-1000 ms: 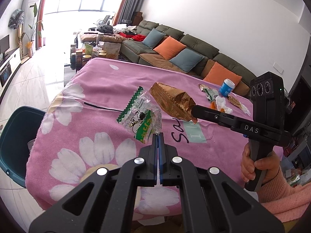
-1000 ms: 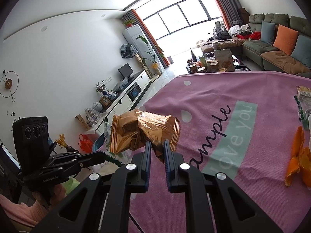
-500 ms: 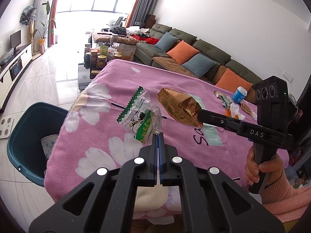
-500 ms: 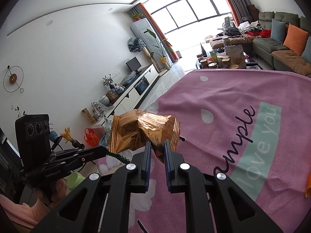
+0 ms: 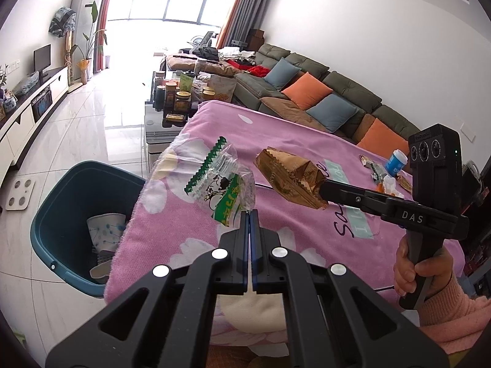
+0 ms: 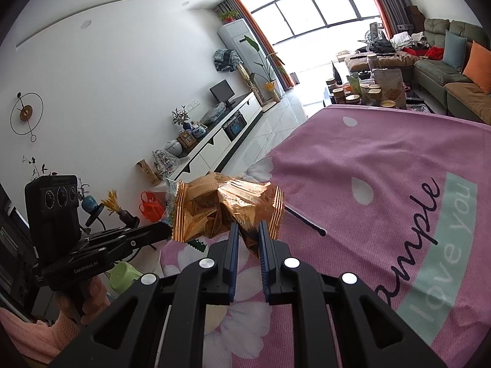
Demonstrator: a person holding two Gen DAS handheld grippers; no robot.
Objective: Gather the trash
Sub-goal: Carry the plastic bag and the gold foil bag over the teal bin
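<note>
My left gripper (image 5: 249,214) is shut on a corner of a clear wrapper with green and white print (image 5: 224,184), held in the air over the left edge of the pink blanket (image 5: 307,233). To its right, my right gripper (image 5: 322,190) holds a crumpled gold foil bag (image 5: 288,178). In the right wrist view the right gripper (image 6: 248,230) is shut on the gold foil bag (image 6: 227,208). The left gripper (image 6: 165,230) shows to its left, its clear wrapper (image 6: 171,190) mostly hidden behind the foil. A teal bin (image 5: 76,184) stands on the floor below the blanket's left edge.
The bin holds a white printed cup (image 5: 106,230). A small blue bottle (image 5: 398,161), wrappers (image 5: 376,170) and a tissue (image 5: 390,182) lie at the blanket's far right. A thin black stick (image 6: 303,221) lies on the blanket. A cluttered coffee table (image 5: 175,104) and sofa (image 5: 322,92) stand beyond.
Both grippers, still holding their wrappers, have moved left toward the blanket's edge. The teal bin has come further into the left wrist view.
</note>
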